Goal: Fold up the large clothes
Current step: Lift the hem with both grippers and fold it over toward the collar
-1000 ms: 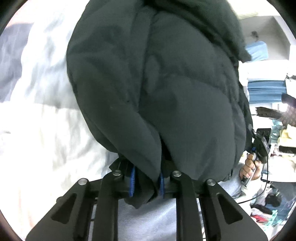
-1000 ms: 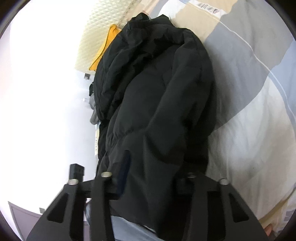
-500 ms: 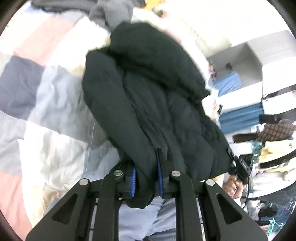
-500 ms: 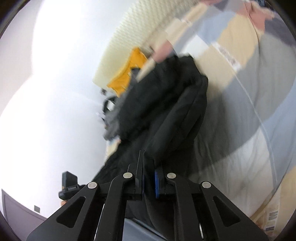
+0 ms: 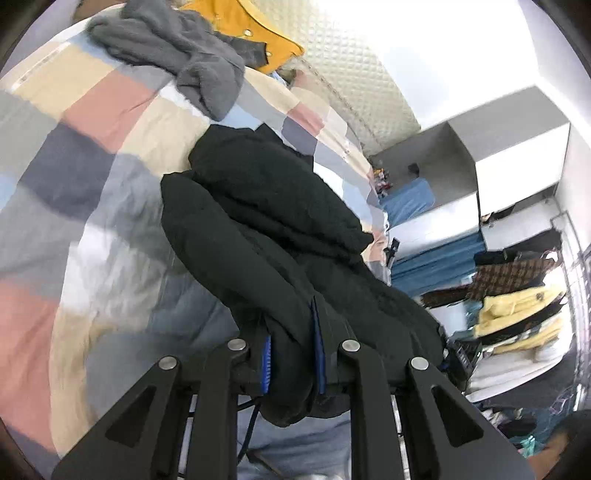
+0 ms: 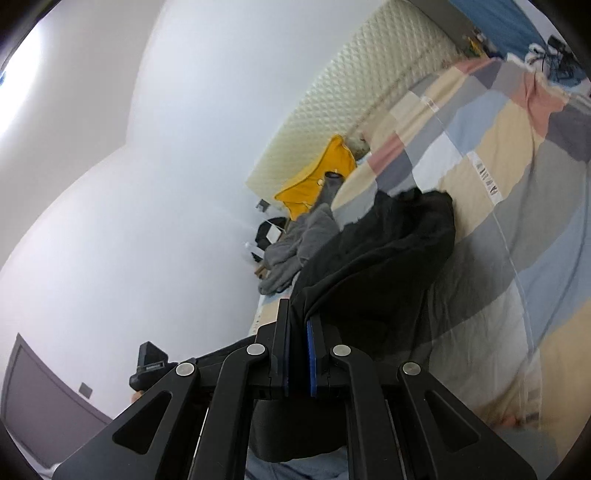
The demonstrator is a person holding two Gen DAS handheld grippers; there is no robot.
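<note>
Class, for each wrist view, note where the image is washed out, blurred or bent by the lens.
Left wrist view: ceiling glare top right, checked quilt smeared at left, black jacket fairly sharp. Right wrist view: white wall glows, quilt edges blur, fisheye curves everything.

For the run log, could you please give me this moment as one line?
left gripper: shut on black jacket | right gripper: shut on black jacket | far end on patchwork quilt

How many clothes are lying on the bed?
3: the black jacket, its near end held by both grippers; a grey sweater near the headboard; a yellow garment behind it. More may be hidden.
</note>
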